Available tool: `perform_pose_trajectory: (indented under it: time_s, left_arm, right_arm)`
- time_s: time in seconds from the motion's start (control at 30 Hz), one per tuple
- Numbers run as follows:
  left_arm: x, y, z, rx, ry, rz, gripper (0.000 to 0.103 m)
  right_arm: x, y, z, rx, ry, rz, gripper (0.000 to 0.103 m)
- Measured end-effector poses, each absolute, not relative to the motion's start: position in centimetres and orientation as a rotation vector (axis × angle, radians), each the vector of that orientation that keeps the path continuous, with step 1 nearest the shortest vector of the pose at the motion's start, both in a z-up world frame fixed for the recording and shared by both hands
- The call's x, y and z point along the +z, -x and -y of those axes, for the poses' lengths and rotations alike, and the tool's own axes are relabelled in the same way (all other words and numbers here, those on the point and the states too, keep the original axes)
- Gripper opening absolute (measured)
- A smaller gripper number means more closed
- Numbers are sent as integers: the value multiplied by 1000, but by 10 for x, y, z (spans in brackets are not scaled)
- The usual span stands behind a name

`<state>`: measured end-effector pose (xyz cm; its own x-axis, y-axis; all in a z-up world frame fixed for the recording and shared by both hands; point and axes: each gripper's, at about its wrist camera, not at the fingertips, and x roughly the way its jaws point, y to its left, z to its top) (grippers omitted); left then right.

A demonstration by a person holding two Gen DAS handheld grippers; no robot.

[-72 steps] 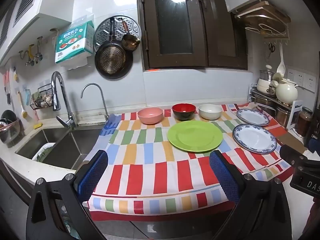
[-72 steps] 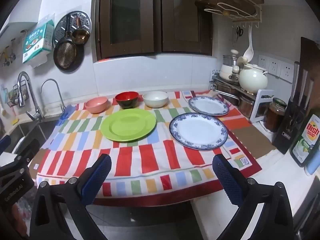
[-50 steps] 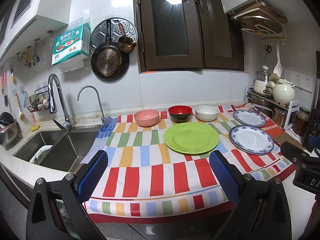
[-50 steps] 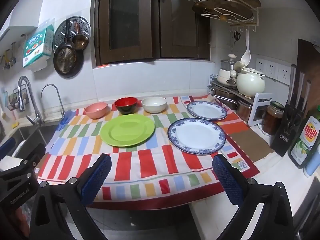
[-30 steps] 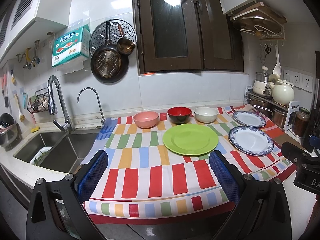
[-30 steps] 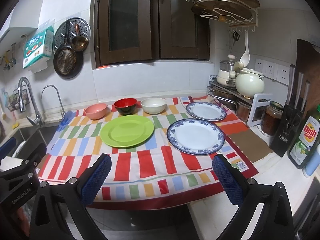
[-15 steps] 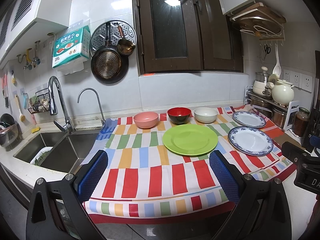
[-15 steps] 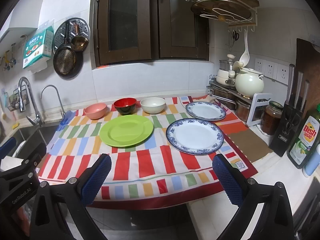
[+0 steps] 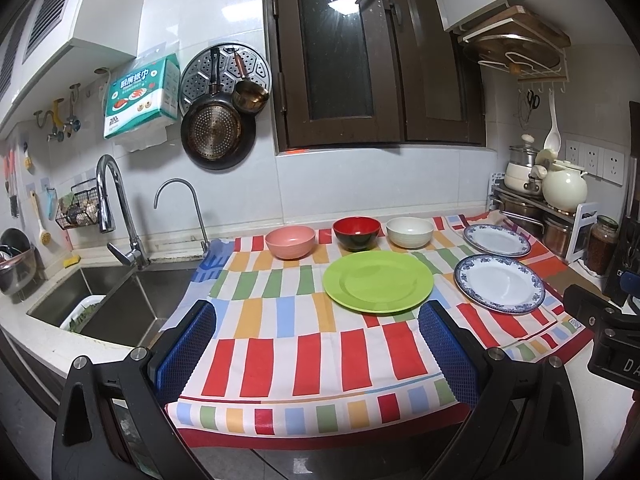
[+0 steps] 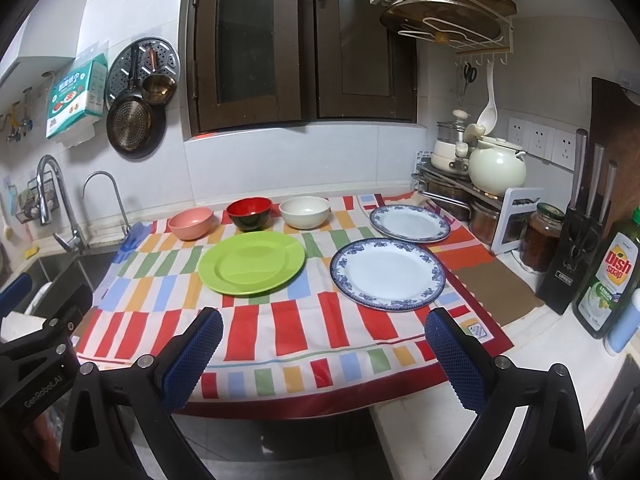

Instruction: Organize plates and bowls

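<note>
Clearly nothing had been touched yet: both claws hung off the near edge of the bench, the left claw and right claw each gaping wide with nothing between the blue pads. On the striped cloth sat the pink bowl, red bowl and white bowl in a back row, the green plate in front of them, and two blue-rimmed plates to the right, one behind the other.

My worry was the plates — flat on soft cloth, with thin rims, so a claw might skid off or snag and drag the fabric, pulling the bowls along. A glazed bowl wall could slip from the pads too.

Against the view of a couple of seconds back, the dishes lay as they had; the claws had merely drawn back and levelled a little.
</note>
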<state>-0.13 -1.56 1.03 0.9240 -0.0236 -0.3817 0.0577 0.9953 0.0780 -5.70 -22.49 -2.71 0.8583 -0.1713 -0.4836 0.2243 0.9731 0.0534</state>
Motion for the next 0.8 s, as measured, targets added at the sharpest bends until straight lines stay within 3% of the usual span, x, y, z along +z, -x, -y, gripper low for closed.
perform_pose_trajectory:
  time_s: [0.8]
  left_arm:
    - [5, -1, 35, -26, -97, -415, 103]
  right_arm:
    - [-32, 55, 245, -186, -119, -527, 102]
